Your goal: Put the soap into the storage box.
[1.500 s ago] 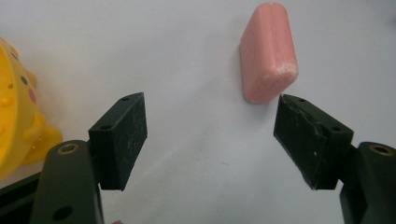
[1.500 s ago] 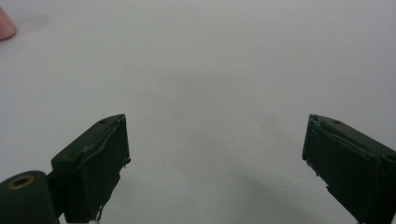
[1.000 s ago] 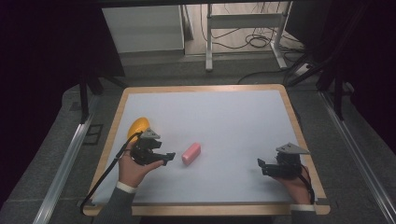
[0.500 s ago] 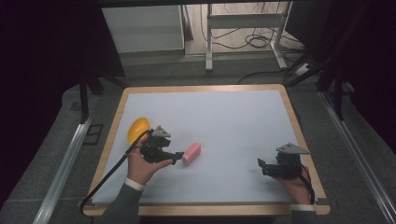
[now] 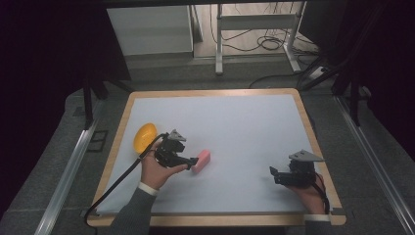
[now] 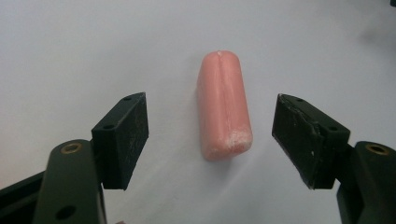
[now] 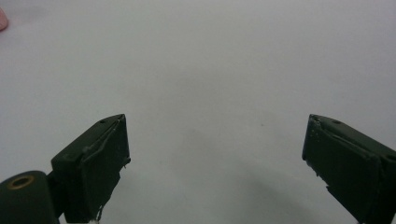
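A wood-framed table (image 5: 122, 125) with a pale top spread before you, your forearms entering from its near edge. At its left side a yellow bowl-like object (image 5: 145, 136) sat close to the frame, just behind your left gripper (image 5: 188, 160). That gripper's jaws stood wide, and the pink soap-like bar (image 6: 223, 105) lay flat on the table between them, its near rounded end level with the jaw tips, touching neither and a little nearer the right-hand one in the left gripper view. Well apart, near the table's right edge, your right gripper (image 5: 275, 176) rested low, its jaws also spread wide over bare tabletop.
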### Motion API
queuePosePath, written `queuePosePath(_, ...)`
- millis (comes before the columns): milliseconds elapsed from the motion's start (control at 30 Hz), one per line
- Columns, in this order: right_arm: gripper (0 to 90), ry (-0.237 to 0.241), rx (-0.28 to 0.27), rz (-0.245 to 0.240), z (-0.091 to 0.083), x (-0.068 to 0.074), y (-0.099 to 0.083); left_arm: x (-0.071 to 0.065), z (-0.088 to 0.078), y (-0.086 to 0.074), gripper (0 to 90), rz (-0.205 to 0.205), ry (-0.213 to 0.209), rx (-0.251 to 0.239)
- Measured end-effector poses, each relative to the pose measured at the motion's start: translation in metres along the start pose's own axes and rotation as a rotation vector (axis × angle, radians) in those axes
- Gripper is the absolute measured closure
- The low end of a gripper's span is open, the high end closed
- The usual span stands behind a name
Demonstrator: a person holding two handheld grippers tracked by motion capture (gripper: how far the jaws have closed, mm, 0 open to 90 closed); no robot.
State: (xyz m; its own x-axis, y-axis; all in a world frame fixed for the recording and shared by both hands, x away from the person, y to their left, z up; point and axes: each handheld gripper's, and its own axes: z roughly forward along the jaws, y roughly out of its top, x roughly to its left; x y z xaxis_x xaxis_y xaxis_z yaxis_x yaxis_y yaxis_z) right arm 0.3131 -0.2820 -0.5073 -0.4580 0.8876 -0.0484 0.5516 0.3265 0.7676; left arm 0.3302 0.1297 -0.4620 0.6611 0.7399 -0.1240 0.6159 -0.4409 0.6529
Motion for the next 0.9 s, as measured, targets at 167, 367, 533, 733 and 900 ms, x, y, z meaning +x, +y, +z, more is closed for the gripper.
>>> queuePosePath(167, 7.0, -0.001, 0.002, -0.005, 0.001, 0.001, 0.0, -0.006, 0.002, 0.01, 27.5, 0.019, -0.002, 0.003)
queuePosePath(367, 7.0, 0.002, 0.005, -0.009, 0.003, 0.001, -0.001, -0.007, 0.014, 0.02, 27.5, 0.018, 0.002, 0.046)
queuePosePath(533, 7.0, 0.002, 0.006, -0.008, 0.003, 0.001, -0.001, -0.004, 0.025, 0.021, 27.7, -0.006, -0.01, 0.085)
queuePosePath(733, 7.0, 0.0, 0.013, -0.014, 0.004, 0.003, -0.001, -0.007, 0.031, 0.024, 27.3, 0.008, 0.002, 0.121)
queuePosePath(900, 7.0, 0.0, 0.008, -0.013, 0.003, 0.003, 0.0, -0.008, 0.036, 0.029, 27.5, 0.0, -0.009, 0.131)
